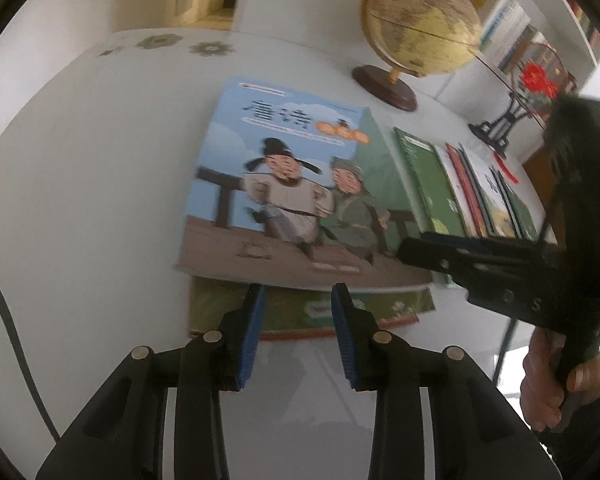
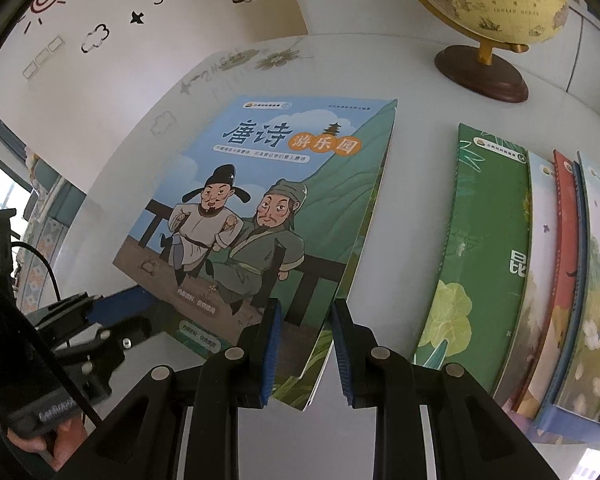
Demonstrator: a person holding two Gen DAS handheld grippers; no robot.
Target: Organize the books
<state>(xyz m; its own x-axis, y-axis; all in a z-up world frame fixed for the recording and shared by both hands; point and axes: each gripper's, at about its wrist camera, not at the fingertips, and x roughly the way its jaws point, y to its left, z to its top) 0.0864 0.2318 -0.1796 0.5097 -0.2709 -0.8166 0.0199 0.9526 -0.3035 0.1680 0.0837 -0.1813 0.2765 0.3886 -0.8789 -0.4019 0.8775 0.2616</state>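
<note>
Two stacked books [image 2: 260, 208] lie apart from fanned row [image 2: 532, 280].

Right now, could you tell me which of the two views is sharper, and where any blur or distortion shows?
Right wrist view: sharper; the title on the blue book reads clearly, though the fisheye bows the spread-out books. Left wrist view: softer, same cover and the globe smeared; the table edge curves.

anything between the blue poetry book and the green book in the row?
Nothing: bare white table separates the blue poetry book from the green book, clearest in the right wrist view.
</note>
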